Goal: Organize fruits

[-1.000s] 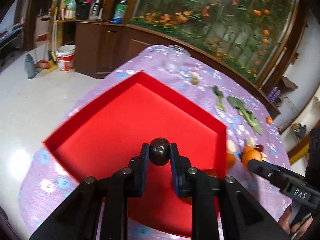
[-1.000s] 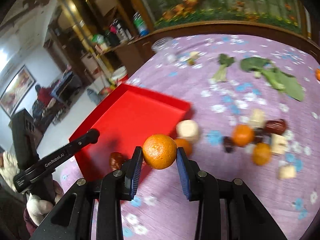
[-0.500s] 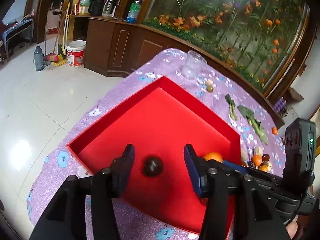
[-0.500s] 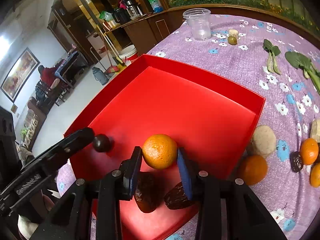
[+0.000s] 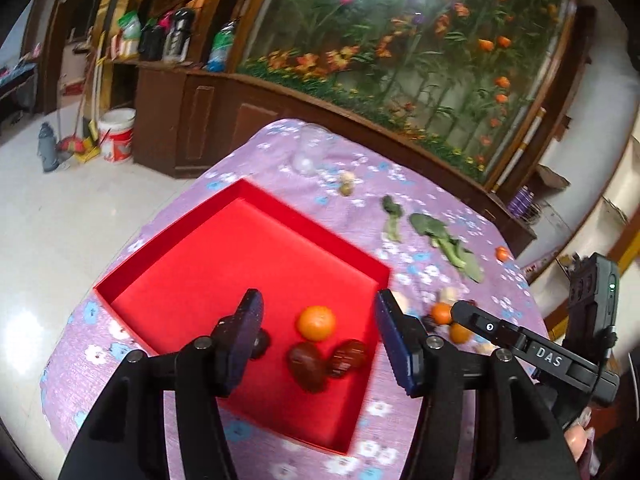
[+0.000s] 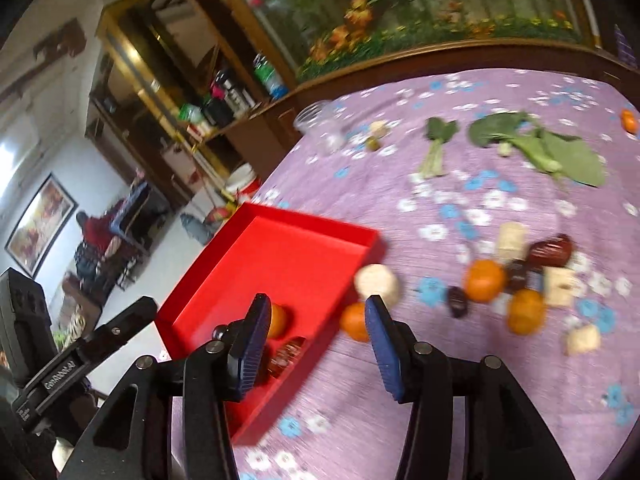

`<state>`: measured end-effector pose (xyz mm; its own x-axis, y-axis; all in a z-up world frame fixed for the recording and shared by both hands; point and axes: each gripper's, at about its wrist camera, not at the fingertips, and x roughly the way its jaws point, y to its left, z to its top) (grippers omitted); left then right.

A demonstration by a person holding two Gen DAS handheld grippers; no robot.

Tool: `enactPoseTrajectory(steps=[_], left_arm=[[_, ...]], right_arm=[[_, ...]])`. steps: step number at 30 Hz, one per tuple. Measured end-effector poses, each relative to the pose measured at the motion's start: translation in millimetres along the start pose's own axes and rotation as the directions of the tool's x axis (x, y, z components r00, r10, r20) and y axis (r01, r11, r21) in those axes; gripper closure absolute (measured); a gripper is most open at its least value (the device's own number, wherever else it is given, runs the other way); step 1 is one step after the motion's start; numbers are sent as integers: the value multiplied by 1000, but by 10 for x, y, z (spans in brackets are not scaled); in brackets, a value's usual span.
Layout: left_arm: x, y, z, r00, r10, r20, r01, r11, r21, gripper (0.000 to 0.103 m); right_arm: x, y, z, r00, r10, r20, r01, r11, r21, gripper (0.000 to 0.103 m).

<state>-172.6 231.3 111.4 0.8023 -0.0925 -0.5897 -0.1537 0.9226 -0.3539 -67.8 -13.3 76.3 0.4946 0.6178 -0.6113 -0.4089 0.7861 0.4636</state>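
A red tray (image 5: 224,248) lies on the purple flowered tablecloth; it also shows in the right wrist view (image 6: 280,248). In it lie an orange (image 5: 316,322), two brown dates (image 5: 326,359) and a small dark round fruit (image 5: 261,343). My left gripper (image 5: 320,336) is open and empty above the tray's near part. My right gripper (image 6: 316,340) is open and empty over the tray's right edge. Beside the tray lie an orange (image 6: 354,321), two more oranges (image 6: 483,280), dark dates (image 6: 550,251) and pale chunks (image 6: 378,283).
Green leafy vegetables (image 6: 536,146) and a clear plastic cup (image 6: 324,128) lie farther back on the table. A small orange fruit (image 6: 629,120) sits at the far right. The other gripper (image 5: 532,352) shows at the right of the left wrist view. The floor drops off left of the table.
My left gripper let go of the dark round fruit into the tray, then opened wider. My right gripper let go of its orange into the tray and drew back to the right.
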Motion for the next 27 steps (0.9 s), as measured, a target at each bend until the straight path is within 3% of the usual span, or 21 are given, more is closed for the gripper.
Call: enactPoseTrajectory(steps=[4, 7, 9, 12, 16, 20, 23, 25, 27], left_arm=[[-332, -284, 31, 998, -36, 60, 33, 998, 48, 46], [-673, -526, 106, 989, -110, 99, 101, 991, 84, 45], [-922, -677, 159, 980, -153, 130, 138, 983, 122, 37], [-1299, -905, 274, 965, -185, 184, 150, 970, 190, 34], [-1699, -1151, 614, 946, -221, 238, 159, 955, 251, 34], [-1925, -1379, 1018, 934, -208, 290, 113, 943, 315, 23], [-1879, -1503, 1252, 937, -190, 294, 80, 934, 348, 19], [-1679, -1564, 1318, 943, -183, 278, 74, 929, 362, 18], [-1385, -1568, 1290, 953, -197, 232, 104, 928, 358, 18]], right_arm=[[-568, -171, 48, 995, -39, 88, 40, 999, -1, 50], [-1097, -188, 116, 983, -90, 163, 98, 994, -42, 50], [-1554, -199, 220, 963, -138, 229, 158, 985, -71, 50], [-2154, -184, 392, 934, -179, 311, 208, 976, -64, 50], [-3011, -46, 845, 879, -230, 417, 277, 959, -56, 50], [-3740, 244, 1312, 773, -339, 537, 436, 898, -60, 50], [-3966, 364, 1508, 722, -379, 579, 496, 867, -51, 37], [-3922, 353, 1533, 717, -382, 583, 507, 860, -59, 28], [-3671, 240, 1489, 750, -375, 544, 489, 869, -76, 28]])
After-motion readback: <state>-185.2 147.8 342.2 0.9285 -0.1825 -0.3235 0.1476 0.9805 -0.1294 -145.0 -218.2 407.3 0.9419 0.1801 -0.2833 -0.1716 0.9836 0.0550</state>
